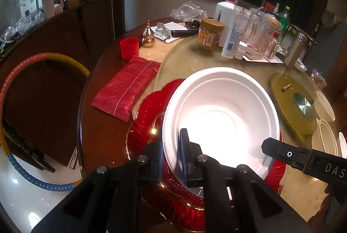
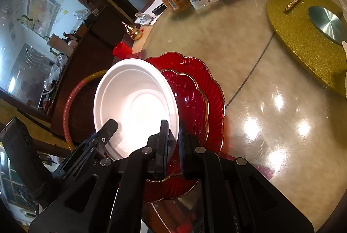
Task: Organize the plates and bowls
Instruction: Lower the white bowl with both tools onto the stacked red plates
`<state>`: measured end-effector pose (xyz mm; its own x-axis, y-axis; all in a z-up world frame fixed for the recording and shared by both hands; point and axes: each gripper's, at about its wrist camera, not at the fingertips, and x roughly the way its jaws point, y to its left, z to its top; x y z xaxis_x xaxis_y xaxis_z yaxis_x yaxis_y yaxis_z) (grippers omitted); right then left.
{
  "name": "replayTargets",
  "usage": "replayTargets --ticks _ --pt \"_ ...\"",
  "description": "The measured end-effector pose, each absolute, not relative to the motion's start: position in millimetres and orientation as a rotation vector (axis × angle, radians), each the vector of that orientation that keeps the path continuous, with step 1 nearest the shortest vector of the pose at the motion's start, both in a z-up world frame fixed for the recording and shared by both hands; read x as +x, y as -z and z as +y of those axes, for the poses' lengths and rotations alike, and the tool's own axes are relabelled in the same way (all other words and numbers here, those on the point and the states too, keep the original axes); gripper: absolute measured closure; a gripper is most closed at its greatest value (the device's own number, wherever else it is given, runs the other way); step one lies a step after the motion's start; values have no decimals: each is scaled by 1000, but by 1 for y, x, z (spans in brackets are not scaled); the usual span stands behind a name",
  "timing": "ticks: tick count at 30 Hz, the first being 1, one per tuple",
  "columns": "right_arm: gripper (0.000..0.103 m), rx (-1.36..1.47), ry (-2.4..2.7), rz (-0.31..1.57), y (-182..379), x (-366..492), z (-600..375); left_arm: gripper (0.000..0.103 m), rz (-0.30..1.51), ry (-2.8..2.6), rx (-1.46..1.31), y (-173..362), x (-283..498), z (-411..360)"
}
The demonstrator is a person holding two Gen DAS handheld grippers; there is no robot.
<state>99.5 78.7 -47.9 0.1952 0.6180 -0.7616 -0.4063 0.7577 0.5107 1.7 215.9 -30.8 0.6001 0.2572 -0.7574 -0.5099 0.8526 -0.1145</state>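
Note:
A large white bowl is held over two stacked red scalloped plates on the table. My left gripper is shut on the bowl's near-left rim. My right gripper is shut on the bowl's right rim, above the red plates. The right gripper's finger shows at the bowl's right rim in the left wrist view. The left gripper's finger shows at the bowl's left rim in the right wrist view. The bowl is tilted.
Smaller white bowls stand at the right. A gold turntable disc lies behind. A red packet, a red cup, a jar, bottles and glassware crowd the far table. A hoop leans at left.

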Motion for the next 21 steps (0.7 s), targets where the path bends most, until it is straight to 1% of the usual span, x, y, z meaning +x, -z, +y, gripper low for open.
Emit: replayTargets --ticks 21 --pt "95 190 -712 1199 58 106 85 90 850 -462 -331 41 6 216"
